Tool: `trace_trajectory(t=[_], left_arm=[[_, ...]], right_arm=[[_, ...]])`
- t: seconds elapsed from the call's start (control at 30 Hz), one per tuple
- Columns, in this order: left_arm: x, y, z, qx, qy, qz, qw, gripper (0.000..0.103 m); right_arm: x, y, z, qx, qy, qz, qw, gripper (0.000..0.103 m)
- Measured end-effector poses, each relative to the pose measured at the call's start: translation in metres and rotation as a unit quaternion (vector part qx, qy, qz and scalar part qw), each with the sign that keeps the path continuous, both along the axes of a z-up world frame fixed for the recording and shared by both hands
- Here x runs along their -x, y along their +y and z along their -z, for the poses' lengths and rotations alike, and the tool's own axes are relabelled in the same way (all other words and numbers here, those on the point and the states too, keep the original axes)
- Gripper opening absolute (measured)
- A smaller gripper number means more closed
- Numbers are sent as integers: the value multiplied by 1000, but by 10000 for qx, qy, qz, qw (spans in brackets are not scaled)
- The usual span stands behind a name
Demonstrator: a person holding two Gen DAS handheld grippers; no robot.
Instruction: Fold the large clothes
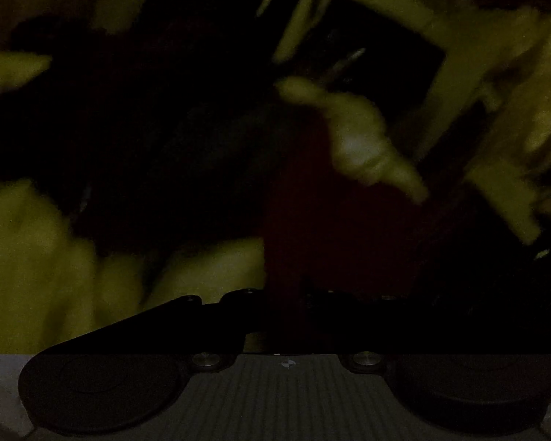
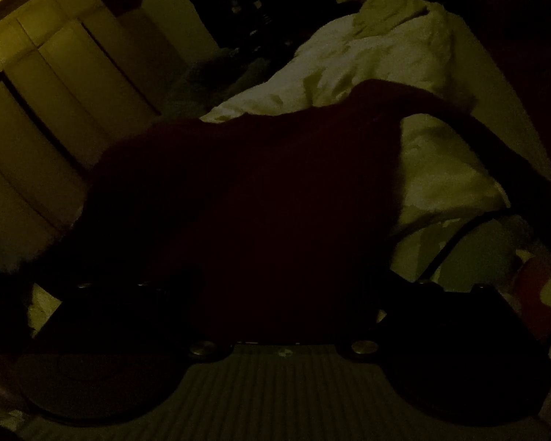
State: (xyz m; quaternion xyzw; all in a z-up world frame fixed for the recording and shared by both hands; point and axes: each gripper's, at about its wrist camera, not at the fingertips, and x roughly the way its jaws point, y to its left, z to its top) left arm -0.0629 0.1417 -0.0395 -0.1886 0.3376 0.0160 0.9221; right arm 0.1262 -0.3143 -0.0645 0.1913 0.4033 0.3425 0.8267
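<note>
Right wrist view shows the dark maroon, soft, limp cloth garment sprawled over the rumpled white bedding from centre toward two o'clock, best pinched at a hem; left gripper is closed, apparently on maroon cloth, the right gripper's opening I cannot tell.

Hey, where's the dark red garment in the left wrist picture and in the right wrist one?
Left wrist: the dark red garment fills the lower centre, blurred, just beyond the gripper.
Right wrist: it spreads across the centre, lying over the white bedding.
Shared landmark: only the garment itself matches clearly; the left view is too blurred.
</note>
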Motion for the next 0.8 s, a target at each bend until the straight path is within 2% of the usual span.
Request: trace_trajectory(t=[0.07,0.13,0.2,0.27,0.33,0.4,0.47,0.53,0.7,0.73,0.8], left_arm=[[-7,5,20,246,137,-87,9996,63],[-15,11,27,453,170,-223,9986,74],[-18,9,18,188,185,-294,9992,103],[-14,5,-1,-328,149,-580,9977,103],[0,10,-21,-552,-200,-702,9958,103],[8,10,-39,-352,-512,-597,9963,103],[4,7,-48,-113,-650,-439,9969,103],[-2,-6,-51,40,-725,-76,9973,103],[-36,-47,-33,123,-482,785,9957,103],[-43,-55,-25,65,-375,862,9956,103],[-55,-59,-12,-75,-92,865,9962,103]], right_arm=[[-1,1,0,-38,60,-20,10000,99],[0,1,-2,-45,99,20,9999,99],[3,2,-3,-29,103,22,9999,99],[5,3,-4,-19,82,34,10000,99],[4,2,-3,-49,84,48,9999,98],[2,0,-2,-160,176,66,9997,98],[-3,-3,-1,-296,294,76,9991,98],[-8,-4,1,-424,408,76,9982,98],[-21,-1,7,-573,628,100,9963,96],[-20,0,6,-540,624,138,9965,93],[-17,-3,5,-479,590,227,9968,79]])
